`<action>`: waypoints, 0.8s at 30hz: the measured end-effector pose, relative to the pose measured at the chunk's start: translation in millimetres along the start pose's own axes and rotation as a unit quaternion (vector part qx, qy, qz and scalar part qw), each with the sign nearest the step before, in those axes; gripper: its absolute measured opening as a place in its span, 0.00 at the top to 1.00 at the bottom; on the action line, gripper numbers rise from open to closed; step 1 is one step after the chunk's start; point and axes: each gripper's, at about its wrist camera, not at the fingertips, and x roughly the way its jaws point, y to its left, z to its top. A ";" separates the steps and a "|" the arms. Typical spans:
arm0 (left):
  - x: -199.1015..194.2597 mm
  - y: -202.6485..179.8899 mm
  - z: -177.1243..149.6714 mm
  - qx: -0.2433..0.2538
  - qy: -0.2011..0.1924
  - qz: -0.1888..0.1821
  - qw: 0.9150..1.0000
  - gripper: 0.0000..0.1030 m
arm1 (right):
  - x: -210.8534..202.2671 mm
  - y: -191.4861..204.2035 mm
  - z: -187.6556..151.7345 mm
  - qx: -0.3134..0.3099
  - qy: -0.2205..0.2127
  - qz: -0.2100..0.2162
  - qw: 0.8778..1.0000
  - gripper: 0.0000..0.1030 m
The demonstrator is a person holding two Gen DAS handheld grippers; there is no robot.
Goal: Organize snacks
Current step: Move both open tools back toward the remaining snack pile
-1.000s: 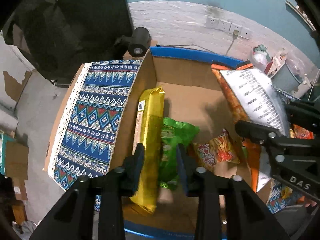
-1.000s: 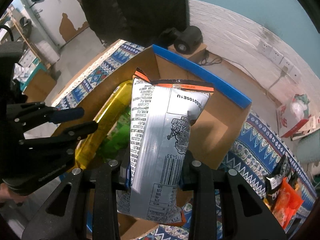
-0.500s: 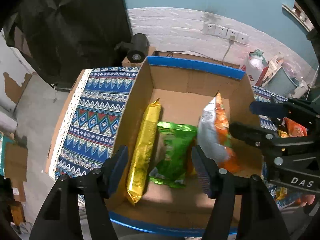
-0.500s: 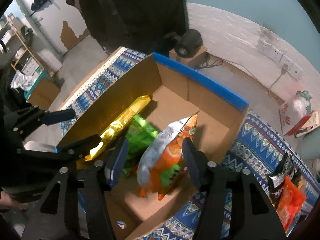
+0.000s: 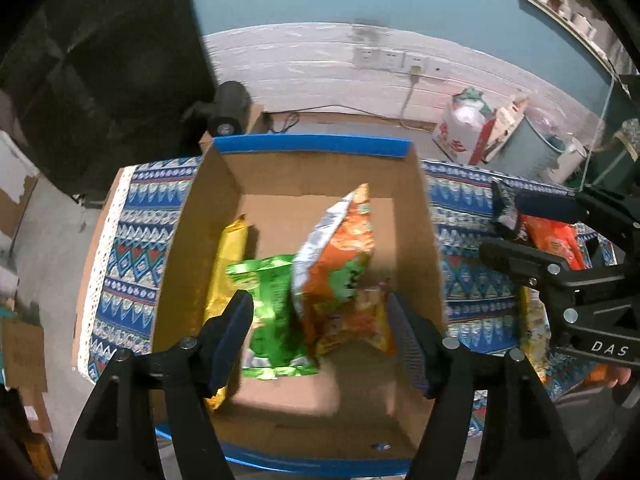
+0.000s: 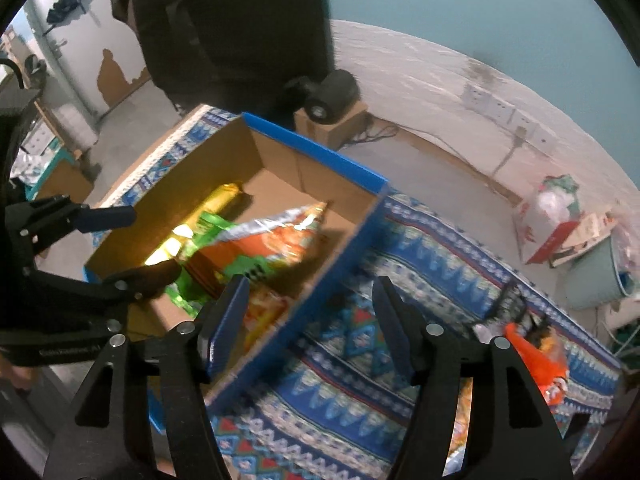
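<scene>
Both spread, empty: left gripper [image 5: 320, 336] over blue-rimmed cardboard box [image 5: 312, 146]; right gripper [image 6: 308, 320] lower centre. Next: reach orange foil snack bag [image 6: 536, 354] lower right; pinch mid-body, gently.

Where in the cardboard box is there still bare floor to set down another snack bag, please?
Bare floor of the cardboard box shows along the far blue-edged wall, behind the orange bag, and in a near strip in front of the green bag. The middle is crowded: gold pack, green and orange bags lie side by side.

Right tool [image 6: 310, 320] released orange bag [image 5: 340, 264] into box [image 5: 416, 216], withdrew.
</scene>
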 end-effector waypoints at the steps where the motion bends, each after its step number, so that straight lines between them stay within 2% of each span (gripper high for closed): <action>1: -0.7 -4.3 0.8 0.003 0.000 -0.002 1.000 0.29 | -3.4 -3.8 -3.3 0.002 -0.001 -0.004 1.000 0.37; 2: -1.2 -10.8 1.9 0.007 0.000 -0.005 1.000 0.27 | -6.8 -7.1 -6.6 0.003 -0.002 -0.006 1.000 0.37; 10: -5.0 -52.2 7.3 0.042 0.003 -0.021 0.999 0.26 | -26.3 -38.3 -36.2 0.012 0.000 -0.033 0.999 0.37; 13: -6.8 -68.8 9.0 0.056 0.000 -0.025 0.998 0.22 | -34.0 -50.1 -46.5 0.018 0.000 -0.039 0.999 0.37; 24: 4.5 -122.0 12.7 0.100 0.014 -0.038 0.994 0.22 | -53.8 -92.0 -80.9 0.045 0.004 -0.063 0.997 0.36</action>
